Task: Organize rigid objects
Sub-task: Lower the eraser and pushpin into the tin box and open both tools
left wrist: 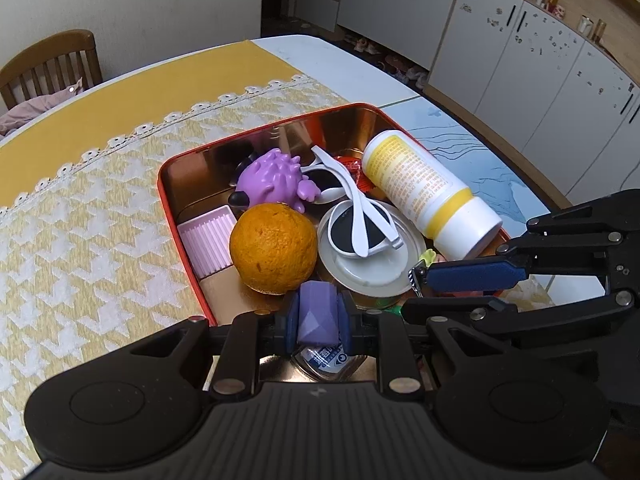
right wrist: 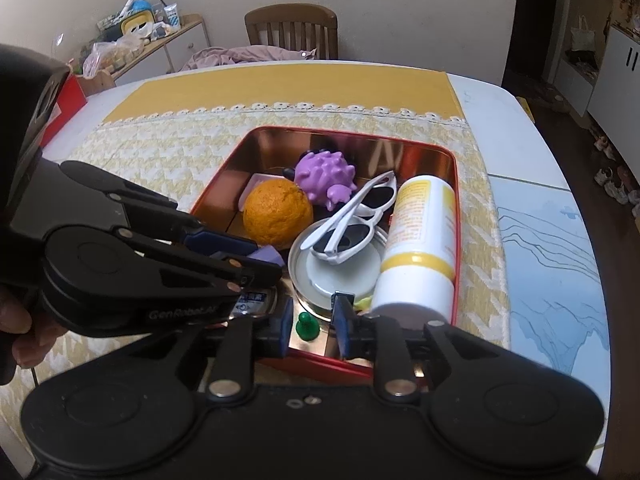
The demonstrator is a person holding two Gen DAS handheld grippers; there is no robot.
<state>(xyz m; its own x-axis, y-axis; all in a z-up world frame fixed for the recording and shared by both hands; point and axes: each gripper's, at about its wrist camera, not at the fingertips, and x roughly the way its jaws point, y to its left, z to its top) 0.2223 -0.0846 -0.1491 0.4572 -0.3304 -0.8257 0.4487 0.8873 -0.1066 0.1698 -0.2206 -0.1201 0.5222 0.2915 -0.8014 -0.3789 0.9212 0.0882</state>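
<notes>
A red tin box [left wrist: 168,200] [right wrist: 224,176] on the table holds an orange [left wrist: 273,248] [right wrist: 277,216], a purple spiky toy [left wrist: 276,178] [right wrist: 325,174], white sunglasses [left wrist: 352,208] [right wrist: 352,220], a white and yellow bottle [left wrist: 428,192] [right wrist: 420,248], a round tin lid [left wrist: 372,272] [right wrist: 336,268] and a pink ridged tray [left wrist: 208,244]. My left gripper [left wrist: 318,318] [right wrist: 256,256] is shut on a purple faceted block [left wrist: 316,312] over the box's near corner. My right gripper [right wrist: 312,326] [left wrist: 420,280] is open and empty above a green pawn [right wrist: 306,326].
A yellow and white patterned cloth [left wrist: 92,216] [right wrist: 168,152] covers the table under the box. A wooden chair [right wrist: 292,30] [left wrist: 52,64] stands at the far side. White cabinets [left wrist: 540,56] line the wall. A cluttered shelf [right wrist: 136,36] stands at the far left.
</notes>
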